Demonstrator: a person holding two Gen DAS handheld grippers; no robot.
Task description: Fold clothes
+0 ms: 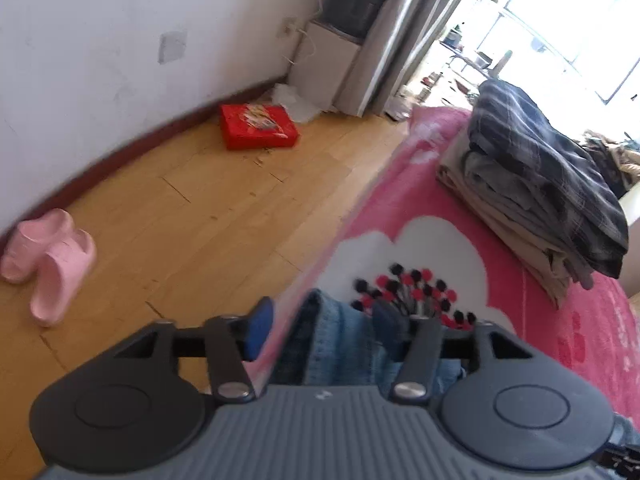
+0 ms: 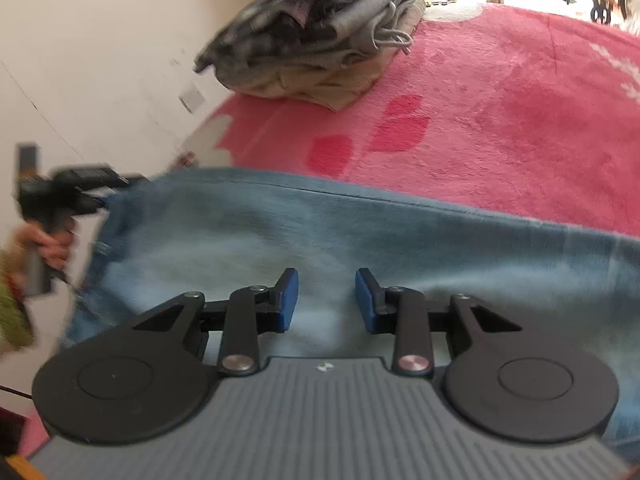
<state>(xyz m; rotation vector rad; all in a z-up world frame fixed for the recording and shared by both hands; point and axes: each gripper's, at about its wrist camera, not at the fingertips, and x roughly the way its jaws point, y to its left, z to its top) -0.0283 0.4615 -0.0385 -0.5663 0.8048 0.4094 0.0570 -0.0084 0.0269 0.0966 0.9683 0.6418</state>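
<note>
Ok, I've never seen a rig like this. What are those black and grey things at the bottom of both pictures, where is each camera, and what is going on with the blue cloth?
Each picture comes from a fisheye camera mounted on a handheld two-finger gripper, looking forward along its fingers. A person carries one in each hand; no robot arm is involved.

In the left wrist view, the left gripper has a bunched edge of the jeans between its blue pads; whether it is clamped is unclear.

In the right wrist view, the right gripper is open over the jeans, which are spread across the pink blanket. At far left, the person's hand holds the other gripper at the denim's edge.

A stack of folded clothes sits further along the blanket.
</note>
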